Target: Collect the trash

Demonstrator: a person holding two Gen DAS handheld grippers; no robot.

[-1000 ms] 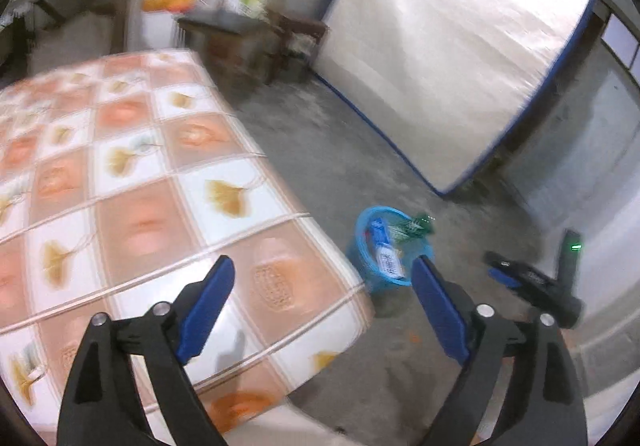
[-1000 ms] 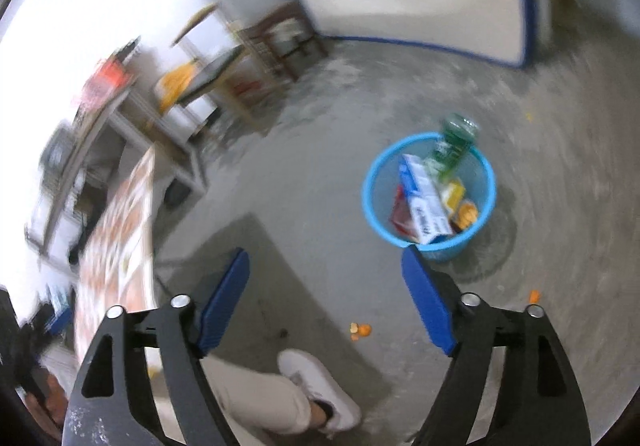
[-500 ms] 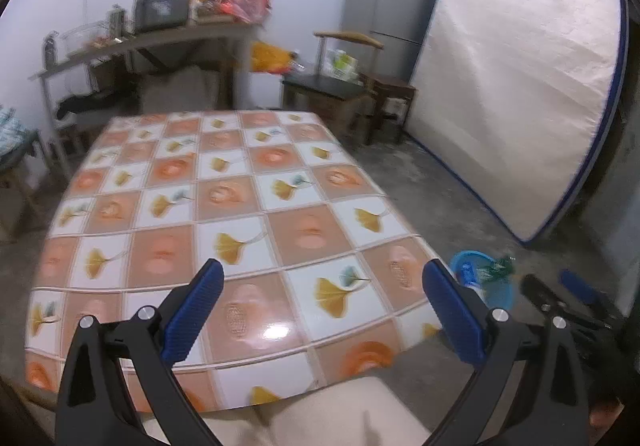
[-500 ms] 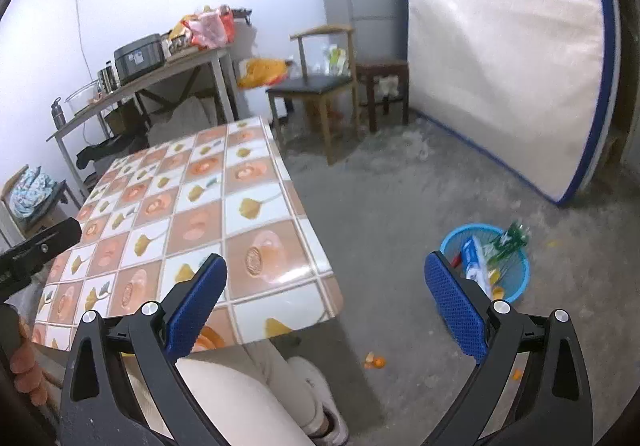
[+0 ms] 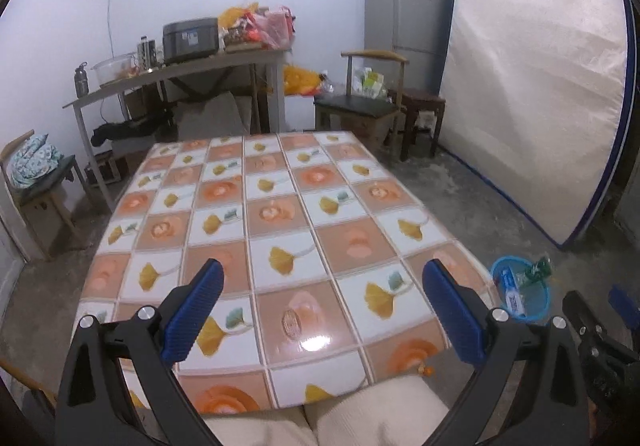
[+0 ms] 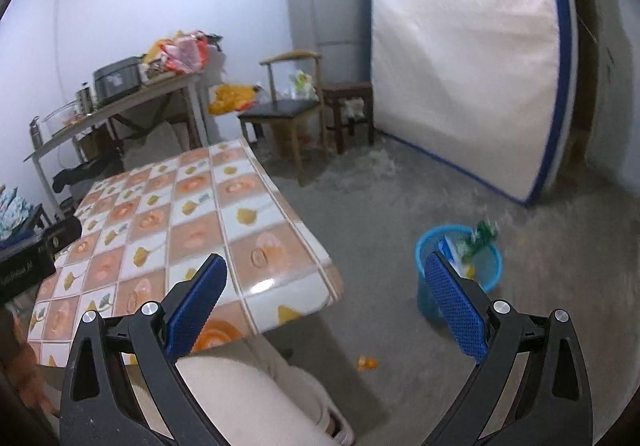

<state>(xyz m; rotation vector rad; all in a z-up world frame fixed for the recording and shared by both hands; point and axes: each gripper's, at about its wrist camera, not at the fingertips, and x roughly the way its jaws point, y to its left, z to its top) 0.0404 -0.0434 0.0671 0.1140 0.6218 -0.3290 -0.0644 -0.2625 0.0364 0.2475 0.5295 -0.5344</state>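
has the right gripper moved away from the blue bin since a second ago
Yes. The right gripper has lifted and pulled back from the bin, toward the table.

Counts: 1 table [image 5: 280,230] w/ tiled cloth, 1 blue bin [image 6: 490,274] holding approx 3-4 trash pcs, 1 orange scrap [image 6: 367,362] on floor, 2 grippers [image 5: 320,310] [image 6: 325,312], 1 fridge [image 5: 404,9], 1 mattress [image 5: 536,85], 2 chairs [image 5: 360,105] [image 5: 36,185], 1 stool [image 5: 424,105].

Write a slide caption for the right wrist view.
Open right gripper over table corner; blue trash basket on floor.
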